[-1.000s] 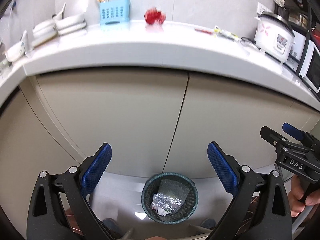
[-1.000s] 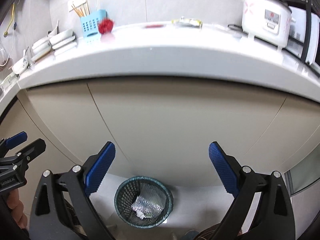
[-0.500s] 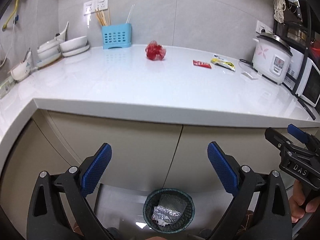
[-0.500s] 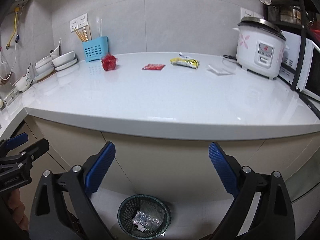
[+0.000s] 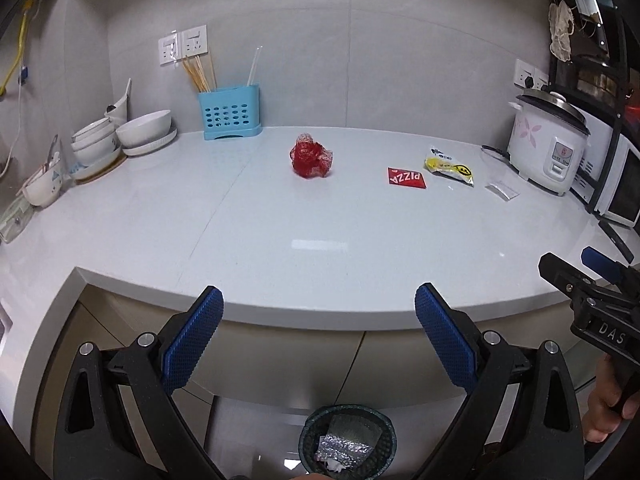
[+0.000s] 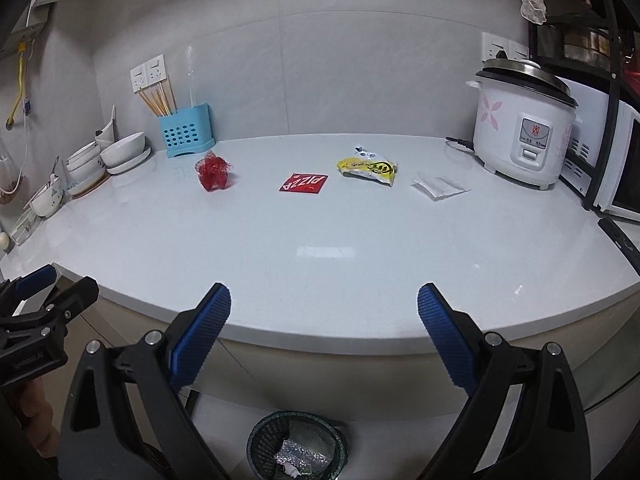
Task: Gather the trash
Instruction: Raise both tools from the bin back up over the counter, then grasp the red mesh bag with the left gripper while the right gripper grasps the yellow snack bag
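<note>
Both grippers hang at the front edge of the white counter [image 5: 320, 220], jaws spread wide and empty. The left gripper [image 5: 319, 336] faces the red crumpled net [image 5: 312, 157] lying far back on the counter, well apart from its fingers. The right gripper [image 6: 324, 334] faces the red pizza sachet [image 6: 303, 183], with the yellow wrapper [image 6: 368, 168] and a clear packet [image 6: 439, 186] further toward the rice cooker [image 6: 524, 128]. Below the counter, between each pair of fingers, stands the mesh bin [image 6: 297, 446] holding foil; its near rim is cut off. The wrapper's print is too small to read.
</note>
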Demonstrator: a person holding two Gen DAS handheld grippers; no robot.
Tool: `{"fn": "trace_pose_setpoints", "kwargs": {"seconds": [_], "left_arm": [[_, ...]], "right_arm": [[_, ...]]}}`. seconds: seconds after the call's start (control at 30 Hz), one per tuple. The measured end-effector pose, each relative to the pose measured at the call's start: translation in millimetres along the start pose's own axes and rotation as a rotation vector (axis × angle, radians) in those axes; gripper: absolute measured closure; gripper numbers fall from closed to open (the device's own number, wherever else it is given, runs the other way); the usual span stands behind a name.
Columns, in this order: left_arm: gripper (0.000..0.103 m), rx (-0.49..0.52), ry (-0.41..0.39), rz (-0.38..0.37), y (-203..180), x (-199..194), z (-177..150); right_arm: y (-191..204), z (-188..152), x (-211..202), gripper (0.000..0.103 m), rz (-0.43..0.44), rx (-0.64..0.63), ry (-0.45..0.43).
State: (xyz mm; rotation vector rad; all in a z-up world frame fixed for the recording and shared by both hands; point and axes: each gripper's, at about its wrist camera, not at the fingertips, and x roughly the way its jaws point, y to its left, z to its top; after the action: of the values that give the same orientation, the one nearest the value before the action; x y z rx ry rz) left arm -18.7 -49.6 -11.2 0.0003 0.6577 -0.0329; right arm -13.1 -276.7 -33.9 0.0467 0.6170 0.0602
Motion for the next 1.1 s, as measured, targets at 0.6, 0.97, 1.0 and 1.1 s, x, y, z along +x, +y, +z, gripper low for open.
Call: {"fn": "trace_pose_setpoints", "kwargs": {"seconds": [0.6, 0.97, 1.0, 1.1], "left_arm": [[0.008, -0.009, 0.056, 0.073, 23, 87, 110], [0.008, -0.092, 0.141, 0.063, 39, 184, 152], [0.008, -0.092, 0.145, 0.073, 40, 191, 157], [0.008, -0.077, 0.150, 0.110, 39, 211, 167]], "right_arm": [[-42, 114, 93, 0.012, -0.057, 0.038, 0.115], [-76, 157, 176, 0.019, -0.112, 0.072, 0.223], [-77, 159, 186, 0.021, -0.118, 0.073, 0.236], [-80, 165, 209, 0.025, -0.119, 0.083, 0.261]]}}
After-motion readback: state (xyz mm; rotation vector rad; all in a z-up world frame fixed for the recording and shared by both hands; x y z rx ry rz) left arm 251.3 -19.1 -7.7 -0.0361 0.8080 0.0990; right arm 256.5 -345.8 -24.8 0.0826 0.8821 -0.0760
